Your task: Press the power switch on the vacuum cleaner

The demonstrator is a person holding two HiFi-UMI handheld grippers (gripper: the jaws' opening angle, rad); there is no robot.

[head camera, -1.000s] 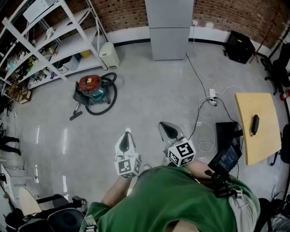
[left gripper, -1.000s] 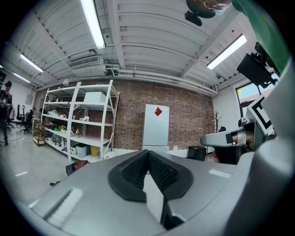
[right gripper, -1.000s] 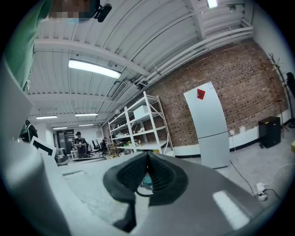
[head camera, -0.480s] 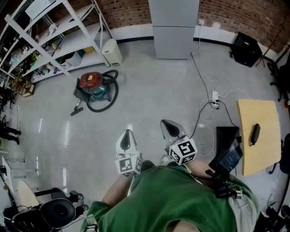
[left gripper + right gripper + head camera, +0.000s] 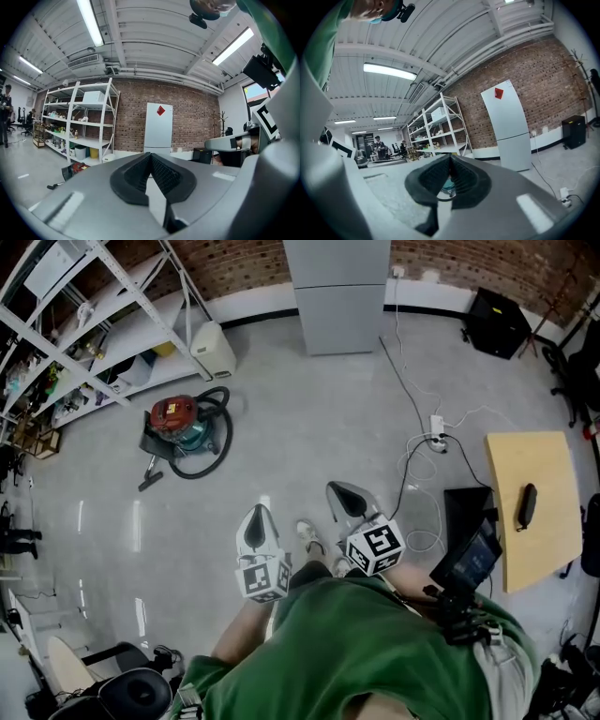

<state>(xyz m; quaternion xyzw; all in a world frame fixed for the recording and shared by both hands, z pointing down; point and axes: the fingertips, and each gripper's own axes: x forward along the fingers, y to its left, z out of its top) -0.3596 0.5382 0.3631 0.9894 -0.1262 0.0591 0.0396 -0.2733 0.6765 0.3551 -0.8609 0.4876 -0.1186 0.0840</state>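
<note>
Approach is the step in hand, by my reading. The vacuum cleaner [image 5: 183,426] sits on the floor [image 5: 309,427] far off to the left, near the foot of the white shelving [image 5: 103,324] and well apart from both tools. My left gripper [image 5: 256,523] and right gripper [image 5: 345,503] hang near me, side by side, each with its jaws together and nothing between them. The left gripper view puts the red body low at its left edge. Next I must walk over, lower one gripper and find the switch, which I cannot make out from here.
</note>
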